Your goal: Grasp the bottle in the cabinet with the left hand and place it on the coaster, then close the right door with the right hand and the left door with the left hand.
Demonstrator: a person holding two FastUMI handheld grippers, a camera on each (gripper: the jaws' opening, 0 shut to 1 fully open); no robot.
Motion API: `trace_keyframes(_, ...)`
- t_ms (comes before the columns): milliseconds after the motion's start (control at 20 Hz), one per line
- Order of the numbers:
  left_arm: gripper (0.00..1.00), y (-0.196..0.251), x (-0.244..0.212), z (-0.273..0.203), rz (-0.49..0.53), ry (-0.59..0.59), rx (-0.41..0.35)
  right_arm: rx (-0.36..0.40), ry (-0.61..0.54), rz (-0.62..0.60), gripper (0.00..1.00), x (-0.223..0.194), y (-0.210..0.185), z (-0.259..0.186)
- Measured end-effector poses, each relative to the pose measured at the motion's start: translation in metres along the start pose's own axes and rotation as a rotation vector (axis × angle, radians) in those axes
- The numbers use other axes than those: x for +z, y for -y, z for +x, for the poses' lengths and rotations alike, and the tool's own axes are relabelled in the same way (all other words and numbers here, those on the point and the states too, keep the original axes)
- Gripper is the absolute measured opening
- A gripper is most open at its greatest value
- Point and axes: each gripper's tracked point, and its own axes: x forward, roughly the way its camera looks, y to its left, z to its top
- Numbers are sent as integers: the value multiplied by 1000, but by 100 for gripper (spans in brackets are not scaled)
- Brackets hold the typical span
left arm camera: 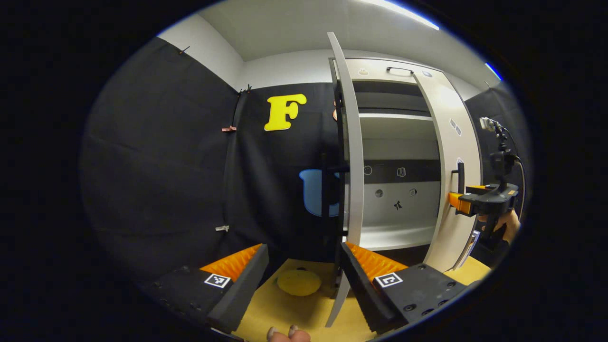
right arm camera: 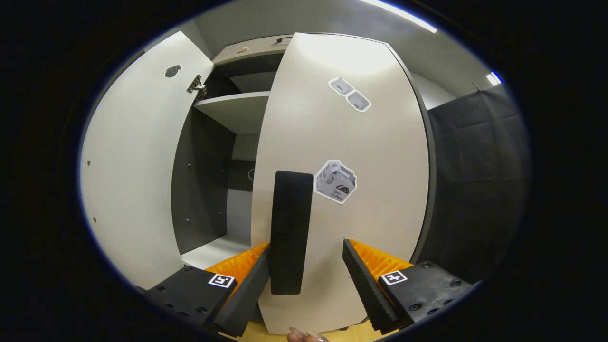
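Note:
The white cabinet (left arm camera: 399, 142) stands ahead with its shelves bare. Its left door (left arm camera: 352, 156) is swung out edge-on toward me, its lower edge just inside the right finger of my open left gripper (left arm camera: 304, 266). A round yellow coaster (left arm camera: 299, 282) lies on the table between those fingers, nothing on it. The right door (right arm camera: 342, 142) is partly swung in. My right gripper (right arm camera: 306, 256) is open against its face, and the black handle (right arm camera: 290, 232) stands between the fingers, beside the left one. In the left gripper view the right gripper (left arm camera: 453, 202) touches that door by the handle.
The cabinet stands on a yellowish wooden table (left arm camera: 285, 308). A hand (left arm camera: 506, 228) holds the right gripper at the far right. The left door's inner face (right arm camera: 133, 166) and an inner shelf (right arm camera: 237, 109) appear left of the right door.

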Motion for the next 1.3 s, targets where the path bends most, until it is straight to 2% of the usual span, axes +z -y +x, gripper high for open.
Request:
trace_keyframes(200, 94, -12, 17, 19, 5, 45, -22, -50, 6, -24, 95, 1, -3, -1)
trace_keyframes(350, 94, -7, 21, 33, -10, 56, -77, -71, -3, -36, 95, 0, -4, 2)
trace_keyframes(500, 96, 4, 17, 43, -34, 48, -126, -58, -34, -24, 95, -6, -6, -1)
trace_keyframes(600, 92, 6, 19, 45, -38, 50, -154, -43, -53, -1, 98, -12, -8, -13)
trace_keyframes(750, 94, 11, 23, 45, 18, 64, -179, -27, -53, 2, 98, -15, -3, -47)
trace_keyframes(1000, 93, 57, 21, 40, -43, 55, -271, 33, -61, 3, 98, -18, 0, -84)
trace_keyframes(1300, 94, 127, 33, 49, -81, 90, -306, 92, -47, -69, 98, -13, 34, -89)
